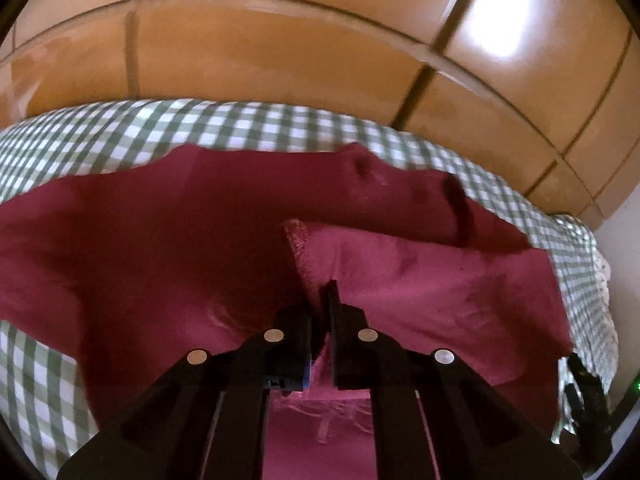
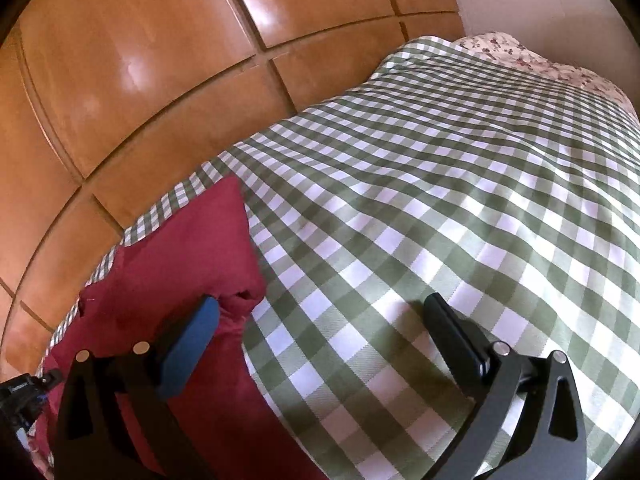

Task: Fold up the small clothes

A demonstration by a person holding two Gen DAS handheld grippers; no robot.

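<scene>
Nearest in the left wrist view, the left gripper [image 1: 322,304] has its two black fingers drawn almost together, with a fold of the dark red garment [image 1: 160,248] pinched between them. The cloth rises in a little ridge at the pinch, and a stitched hem edge runs away from the fingertips toward the far side. To the right of that hem a paler, pinker panel of the same garment lies folded over on top, showing a few soft creases. The rest spreads out wide to the left, deep maroon and mostly flat, with two dark dimples near its far right edge.

The garment lies on a bed covered by a green-and-white checked bedspread [image 1: 248,124], which shows beyond its far edge and at the near left.

In the right wrist view, the right gripper [image 2: 320,320] stands wide apart and holds nothing. Its blue-padded left finger [image 2: 188,352] hovers over the garment's right edge, where the cloth is bunched into a small lump, and its black right finger is over bare checks. The garment here sits at the near left of the bed, one corner pointing away.

Farther off, a floral pillow [image 2: 520,56] lies at the far right end. Behind the bed stands a glossy wooden panelled wall [image 2: 140,60].
</scene>
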